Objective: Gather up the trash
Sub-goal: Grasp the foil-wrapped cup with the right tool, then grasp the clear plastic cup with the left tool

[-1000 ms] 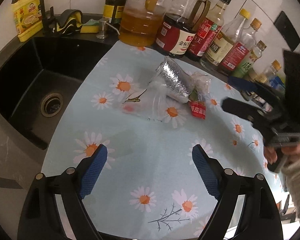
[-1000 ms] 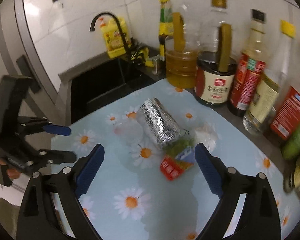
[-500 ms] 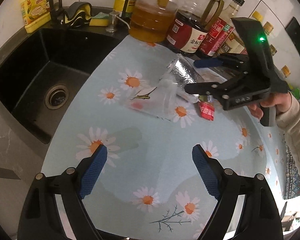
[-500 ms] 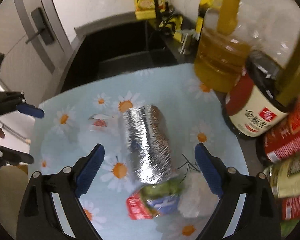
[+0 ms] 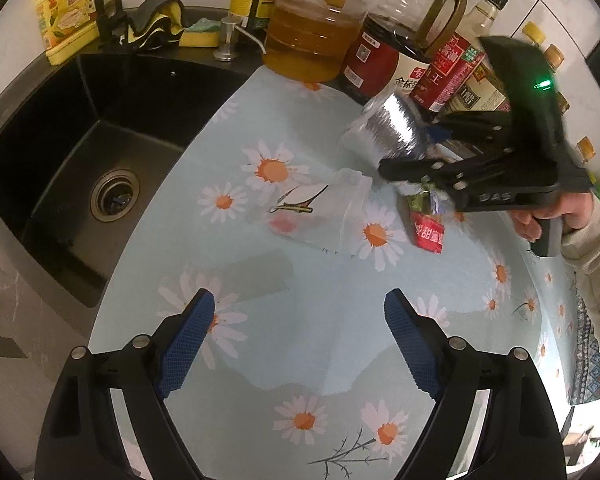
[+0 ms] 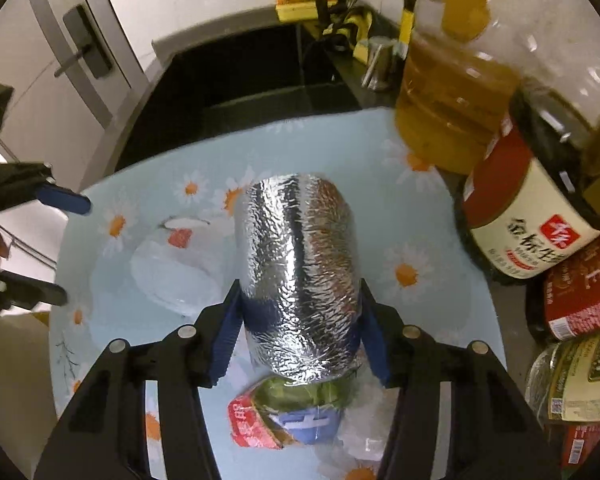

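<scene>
Our left gripper (image 5: 296, 344) hangs open and empty over the near worktop (image 5: 300, 304), while our right gripper (image 6: 300, 320), jaws just closing, clamps the foil roll (image 6: 300, 272), its long axis running away from us.

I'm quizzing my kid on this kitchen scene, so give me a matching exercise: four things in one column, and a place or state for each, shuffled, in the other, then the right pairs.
Things:
1. foil-wrapped roll
2. red snack wrapper
3. left gripper
4. yellow sponge

Places or states:
A. open, nothing between its pads
B. on the dark counter behind the sink
C. clamped between the right gripper pads
D. lying flat on the daisy-print cloth

Pairs: 1-C, 2-D, 3-A, 4-B
</scene>
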### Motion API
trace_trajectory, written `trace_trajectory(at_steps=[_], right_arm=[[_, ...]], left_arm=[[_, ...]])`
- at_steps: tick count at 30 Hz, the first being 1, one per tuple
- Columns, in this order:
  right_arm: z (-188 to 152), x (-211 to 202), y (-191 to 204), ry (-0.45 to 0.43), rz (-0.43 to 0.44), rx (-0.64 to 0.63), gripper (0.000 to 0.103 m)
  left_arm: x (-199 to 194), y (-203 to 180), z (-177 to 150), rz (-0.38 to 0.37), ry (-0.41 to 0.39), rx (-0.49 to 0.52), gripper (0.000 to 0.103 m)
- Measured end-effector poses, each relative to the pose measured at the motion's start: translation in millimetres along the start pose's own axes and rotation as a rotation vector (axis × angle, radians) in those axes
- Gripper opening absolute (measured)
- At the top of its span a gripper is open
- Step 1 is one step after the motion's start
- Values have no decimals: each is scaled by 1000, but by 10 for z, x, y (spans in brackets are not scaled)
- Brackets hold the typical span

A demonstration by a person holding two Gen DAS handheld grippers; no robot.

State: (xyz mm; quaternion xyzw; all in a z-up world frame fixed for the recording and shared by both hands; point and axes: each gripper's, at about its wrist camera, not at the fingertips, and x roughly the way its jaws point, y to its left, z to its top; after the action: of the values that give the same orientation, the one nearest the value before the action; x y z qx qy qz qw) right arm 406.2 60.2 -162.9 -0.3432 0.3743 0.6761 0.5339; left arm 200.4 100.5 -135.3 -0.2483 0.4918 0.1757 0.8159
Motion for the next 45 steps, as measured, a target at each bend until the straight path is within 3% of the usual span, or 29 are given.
trace_trajectory(at_steps=[6, 8, 19, 26, 38, 45], right_arm=[[-57, -458, 20, -116, 6, 52, 54], [-102, -605, 89, -151, -7, 63, 54], [-670, -1155, 503, -295, -7, 160, 54], [-1018, -1269, 626, -326, -38, 241, 54], [-1394, -1175, 578, -319, -26, 367, 54], [-1418, -1086, 607, -311, -11, 377, 54]], left_arm=[[54, -99, 120, 18, 4, 66, 86], [68, -92, 172, 14, 4, 70, 97], [328, -199, 512, 3, 63, 161, 96], [565, -189, 643, -36, 139, 154, 96], [814, -187, 684, 17, 173, 185, 95], [854, -234, 642, 15, 203, 225, 77]])
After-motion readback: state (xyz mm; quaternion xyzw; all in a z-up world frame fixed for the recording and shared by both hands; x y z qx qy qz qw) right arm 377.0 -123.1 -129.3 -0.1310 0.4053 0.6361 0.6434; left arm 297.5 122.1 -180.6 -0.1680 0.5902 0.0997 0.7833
